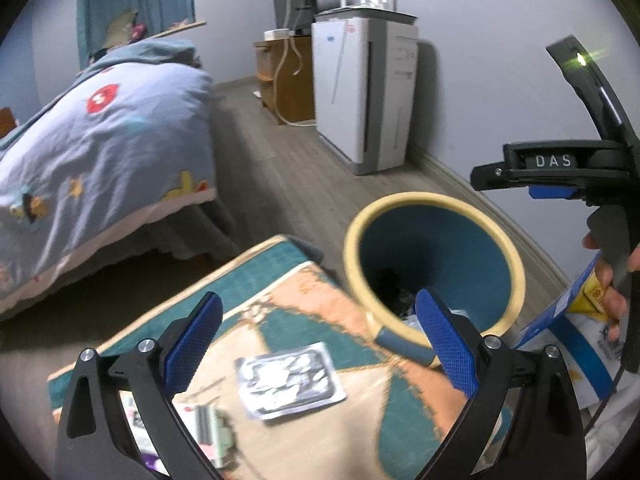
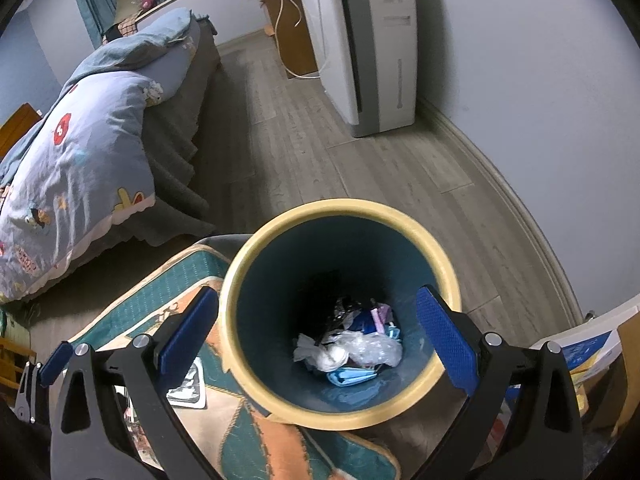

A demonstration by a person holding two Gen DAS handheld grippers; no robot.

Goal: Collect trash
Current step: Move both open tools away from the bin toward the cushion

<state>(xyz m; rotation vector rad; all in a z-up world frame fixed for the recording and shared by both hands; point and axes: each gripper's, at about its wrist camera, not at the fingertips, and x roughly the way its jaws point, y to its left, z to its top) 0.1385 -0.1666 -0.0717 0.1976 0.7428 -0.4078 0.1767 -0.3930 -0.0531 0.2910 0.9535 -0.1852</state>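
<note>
A teal trash bin with a cream rim point(image 1: 516, 256) point(image 2: 448, 264) stands on the floor at the rug's edge. It holds crumpled white wrappers and blue scraps point(image 2: 352, 352). A silver foil wrapper point(image 1: 288, 380) point(image 2: 188, 388) lies flat on the patterned rug point(image 1: 320, 432) point(image 2: 248, 440). A second printed wrapper point(image 1: 208, 428) lies nearer, low left. My left gripper point(image 1: 320, 344) is open and empty above the foil wrapper. My right gripper point(image 2: 318, 336) is open and empty, directly over the bin's mouth; its body shows in the left wrist view point(image 1: 560, 164).
A bed with a blue patterned duvet point(image 1: 92, 152) point(image 2: 80, 152) fills the left. A white air purifier point(image 1: 364, 92) point(image 2: 360, 44) and a wooden cabinet point(image 1: 288, 76) stand against the back wall. A blue and white package point(image 1: 576, 332) point(image 2: 588, 352) lies at the right.
</note>
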